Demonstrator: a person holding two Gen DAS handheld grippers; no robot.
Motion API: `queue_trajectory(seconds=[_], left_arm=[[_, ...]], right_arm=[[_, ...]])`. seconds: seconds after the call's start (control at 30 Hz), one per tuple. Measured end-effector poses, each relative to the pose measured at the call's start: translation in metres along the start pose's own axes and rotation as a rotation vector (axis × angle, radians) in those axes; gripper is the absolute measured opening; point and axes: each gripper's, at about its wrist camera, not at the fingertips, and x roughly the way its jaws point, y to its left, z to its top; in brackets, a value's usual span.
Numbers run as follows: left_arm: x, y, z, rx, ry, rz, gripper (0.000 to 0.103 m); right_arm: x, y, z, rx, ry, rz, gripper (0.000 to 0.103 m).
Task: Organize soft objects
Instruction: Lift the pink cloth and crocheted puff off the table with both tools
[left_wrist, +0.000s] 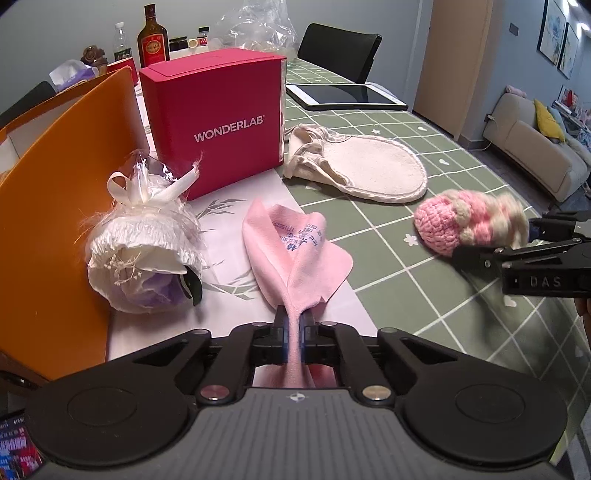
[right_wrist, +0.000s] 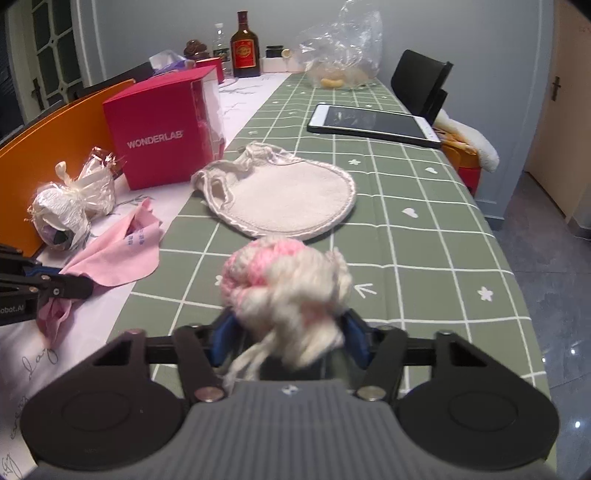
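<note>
While the left hand-held gripper (left_wrist: 291, 325) is pinching the pink cloth (left_wrist: 295, 251) tight on the surface (left_wrist: 424, 280), the right hand-held gripper (right_wrist: 286, 332) is clasping the pink-and-cream knitted piece (right_wrist: 284, 288), just before the cream mitt (right_wrist: 291, 199).

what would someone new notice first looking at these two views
Likely the two loaded grippers: the left gripper is pinched shut on a pink cloth that trails forward onto the table, and the right gripper clasps a pink and cream knitted ball above the green checked tablecloth. Next comes the bright red WONDERLAB box standing beyond the cloth, with a cream mitt lying flat to its right.
</note>
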Motion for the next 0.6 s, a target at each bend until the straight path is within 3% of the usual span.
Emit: queue_trajectory(seconds=[0.07, 0.6], left_arm=[[-0.004, -0.001, -0.001, -0.008, -0.007, -0.006, 0.005], [-0.03, -0.016, -0.005, -0.013, -0.059, -0.034, 0.005]], right_arm=[[-0.005, -0.005, -0.001, 0.033, -0.008, 0.005, 0.045], [-0.041, 0.001, -0.017, 0.061, -0.026, 0.074, 0.045]])
